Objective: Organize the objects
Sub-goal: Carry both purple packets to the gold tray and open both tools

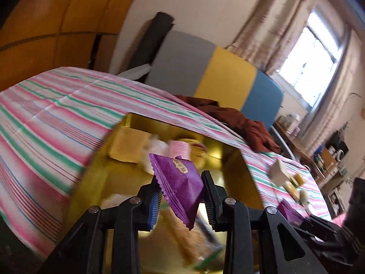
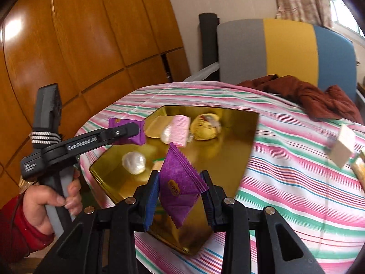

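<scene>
My left gripper (image 1: 181,190) is shut on a purple snack packet (image 1: 178,182) and holds it above the gold tray (image 1: 230,159). In the right wrist view the left gripper (image 2: 134,130) shows side-on over the tray's far left edge with its purple packet (image 2: 140,134). My right gripper (image 2: 180,194) is shut on a second purple packet (image 2: 180,182) above the near part of the gold tray (image 2: 237,150). The tray holds a pink packet (image 2: 180,132), a yellow round cake (image 2: 204,126), a tan packet (image 2: 157,125) and white round sweets (image 2: 134,162).
The tray lies on a pink, green and white striped cloth (image 2: 285,182). A cream box (image 2: 342,148) and more snacks (image 1: 294,182) lie to the right. A dark red garment (image 2: 314,98) lies at the back, before a grey-yellow-blue headboard (image 2: 289,50). Wooden wardrobe (image 2: 91,45) stands left.
</scene>
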